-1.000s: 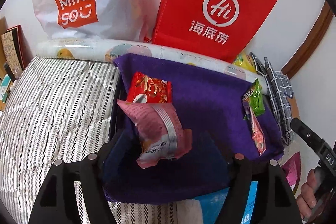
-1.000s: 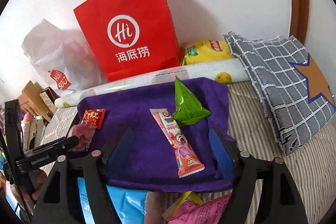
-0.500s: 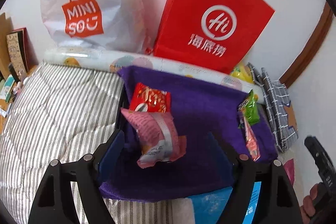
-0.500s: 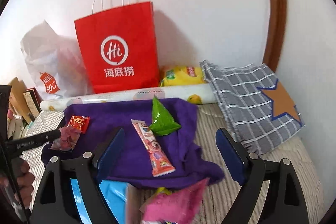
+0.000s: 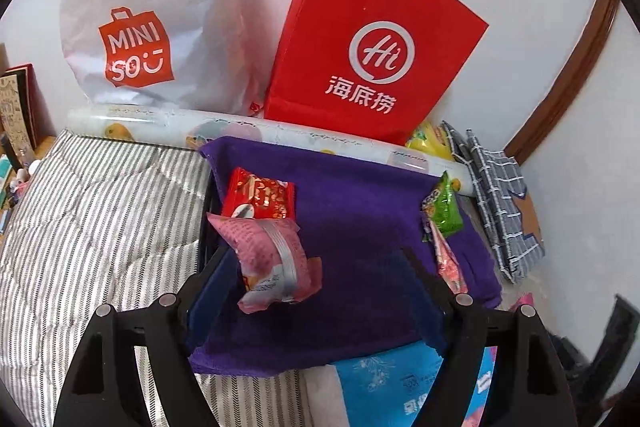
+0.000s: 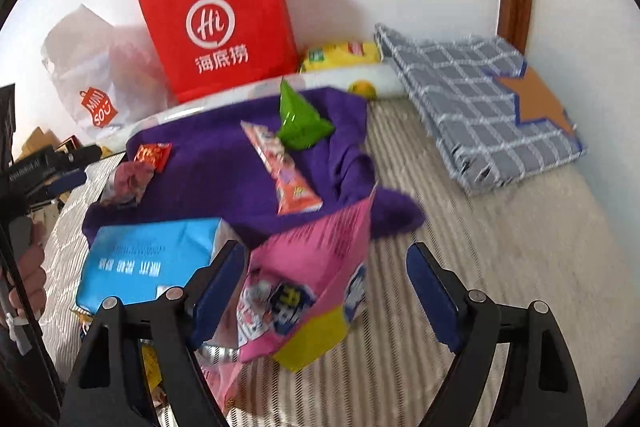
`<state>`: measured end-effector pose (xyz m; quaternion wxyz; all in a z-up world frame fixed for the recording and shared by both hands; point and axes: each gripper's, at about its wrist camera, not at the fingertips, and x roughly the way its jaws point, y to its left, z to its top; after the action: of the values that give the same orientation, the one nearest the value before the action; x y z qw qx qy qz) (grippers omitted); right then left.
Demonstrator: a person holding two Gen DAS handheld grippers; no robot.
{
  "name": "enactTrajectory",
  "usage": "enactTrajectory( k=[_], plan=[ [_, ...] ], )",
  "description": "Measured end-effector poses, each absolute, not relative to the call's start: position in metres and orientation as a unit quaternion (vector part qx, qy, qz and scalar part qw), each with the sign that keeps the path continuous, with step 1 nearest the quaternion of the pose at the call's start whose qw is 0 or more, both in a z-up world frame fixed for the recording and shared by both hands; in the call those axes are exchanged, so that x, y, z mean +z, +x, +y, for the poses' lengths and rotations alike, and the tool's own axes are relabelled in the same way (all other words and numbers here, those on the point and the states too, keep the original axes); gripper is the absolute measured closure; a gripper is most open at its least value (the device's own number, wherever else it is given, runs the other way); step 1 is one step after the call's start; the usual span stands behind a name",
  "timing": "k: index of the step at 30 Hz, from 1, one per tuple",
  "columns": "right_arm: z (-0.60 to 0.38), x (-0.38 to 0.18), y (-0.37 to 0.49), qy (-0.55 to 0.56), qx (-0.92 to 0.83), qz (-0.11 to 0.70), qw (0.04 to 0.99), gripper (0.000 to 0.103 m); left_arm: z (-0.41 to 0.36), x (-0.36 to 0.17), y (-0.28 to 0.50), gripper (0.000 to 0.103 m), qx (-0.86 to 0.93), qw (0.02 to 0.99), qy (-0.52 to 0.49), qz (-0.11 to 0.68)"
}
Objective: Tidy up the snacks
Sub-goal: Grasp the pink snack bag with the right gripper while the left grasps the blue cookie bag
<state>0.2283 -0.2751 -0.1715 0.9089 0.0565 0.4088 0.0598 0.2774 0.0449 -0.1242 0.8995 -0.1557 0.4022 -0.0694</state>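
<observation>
A purple cloth (image 5: 352,211) lies on the striped bed and holds snacks: a red packet (image 5: 260,197), a crumpled pink packet (image 5: 272,259), a green triangular packet (image 5: 446,207) and a long pink stick packet (image 5: 448,263). My left gripper (image 5: 316,299) is open above the cloth, with the pink crumpled packet between its fingers but untouched. My right gripper (image 6: 328,291) is open over a large pink and yellow snack bag (image 6: 312,283) in front of the cloth (image 6: 224,167). A blue packet (image 6: 152,259) lies to its left.
A red paper bag (image 5: 372,47) and a white Miniso bag (image 5: 148,15) lean on the wall behind a rolled mat (image 5: 160,119). A folded checked cloth (image 6: 480,103) lies right. A yellow packet (image 6: 340,53) sits behind the roll.
My right gripper has pulled back and down from the cloth to the pink and yellow bag in front. My left gripper has drawn back slightly and stays open.
</observation>
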Motion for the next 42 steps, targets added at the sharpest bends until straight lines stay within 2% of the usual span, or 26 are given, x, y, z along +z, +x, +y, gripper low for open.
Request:
enactTrajectory(
  k=[3,5,7,9,14,21,36,42],
  plan=[
    [-0.273,-0.184,0.232,0.06,0.055,0.418,0.905,0.021,0.046,-0.122,0.275,0.024,-0.067,0.902,-0.159,0.396],
    [-0.272,-0.19,0.235,0.067,0.068,0.431,0.897,0.031,0.045,-0.121,0.274,0.023,-0.072,0.902,-0.155,0.396],
    [-0.275,-0.189,0.233,0.076,0.07,0.434,0.895,0.046,0.044,-0.121,0.273,0.023,-0.077,0.902,-0.153,0.396],
    [-0.281,-0.181,0.227,0.088,0.068,0.425,0.899,0.051,0.043,-0.12,0.273,0.023,-0.079,0.903,-0.154,0.394],
    [-0.301,-0.154,0.201,0.127,0.069,0.394,0.908,0.052,0.037,-0.116,0.268,0.024,-0.088,0.908,-0.14,0.386],
    [-0.317,-0.13,0.159,0.125,0.056,0.378,0.916,0.052,0.032,-0.105,0.244,0.024,-0.104,0.908,-0.109,0.391],
    [-0.311,-0.156,0.105,0.147,0.08,0.38,0.91,0.052,0.043,-0.163,0.136,0.024,-0.122,0.884,0.005,0.45],
    [-0.307,-0.16,0.091,0.143,0.087,0.378,0.911,0.052,0.034,-0.173,0.126,0.024,-0.118,0.887,0.039,0.444]
  ],
)
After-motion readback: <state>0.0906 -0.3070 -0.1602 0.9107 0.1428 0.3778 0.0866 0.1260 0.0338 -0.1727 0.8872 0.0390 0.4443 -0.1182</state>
